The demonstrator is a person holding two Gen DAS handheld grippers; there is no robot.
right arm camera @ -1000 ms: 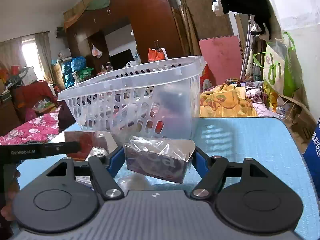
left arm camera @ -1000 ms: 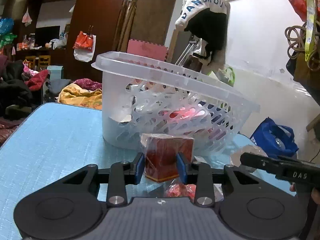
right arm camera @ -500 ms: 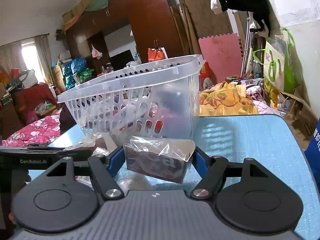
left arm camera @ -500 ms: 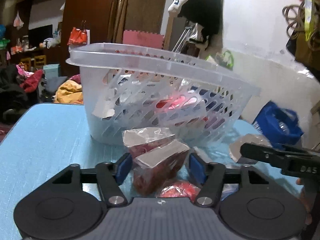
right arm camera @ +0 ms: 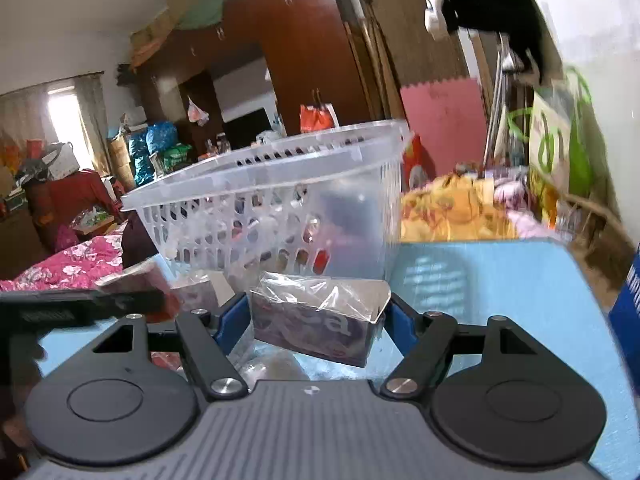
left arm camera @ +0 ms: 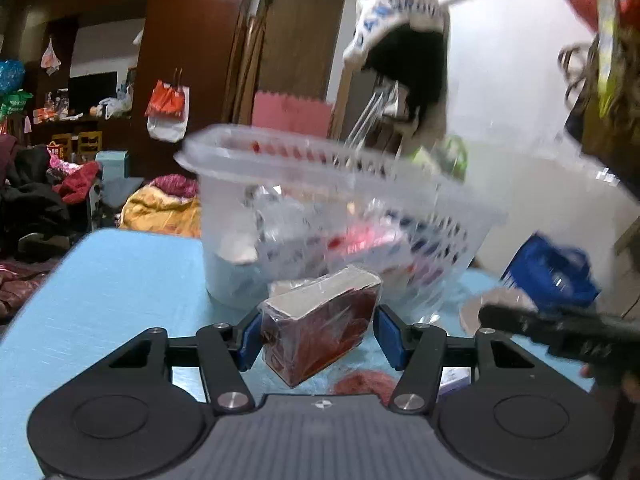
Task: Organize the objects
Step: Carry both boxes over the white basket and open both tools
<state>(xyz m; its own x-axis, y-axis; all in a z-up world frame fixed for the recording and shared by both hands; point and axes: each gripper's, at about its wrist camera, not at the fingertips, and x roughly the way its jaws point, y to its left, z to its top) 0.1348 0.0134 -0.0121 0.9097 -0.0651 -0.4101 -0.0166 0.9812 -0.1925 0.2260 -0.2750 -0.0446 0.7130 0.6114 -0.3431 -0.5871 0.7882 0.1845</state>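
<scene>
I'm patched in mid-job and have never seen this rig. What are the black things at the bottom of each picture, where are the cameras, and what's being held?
Each picture comes from a camera mounted on a hand-held gripper, looking forward along its two blue-padded fingers; the black shapes below are the gripper's body. The left gripper is closed on a red wrapped box, tilted. The right gripper is closed on a purple wrapped box. Ahead stands a clear plastic basket on a blue table, already holding items too blurred to name. Each camera also catches the other gripper at its edge.

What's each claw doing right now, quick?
Left gripper: closed on a tilted red plastic-wrapped box.
Right gripper: closed on a dark plastic-wrapped box.
</scene>
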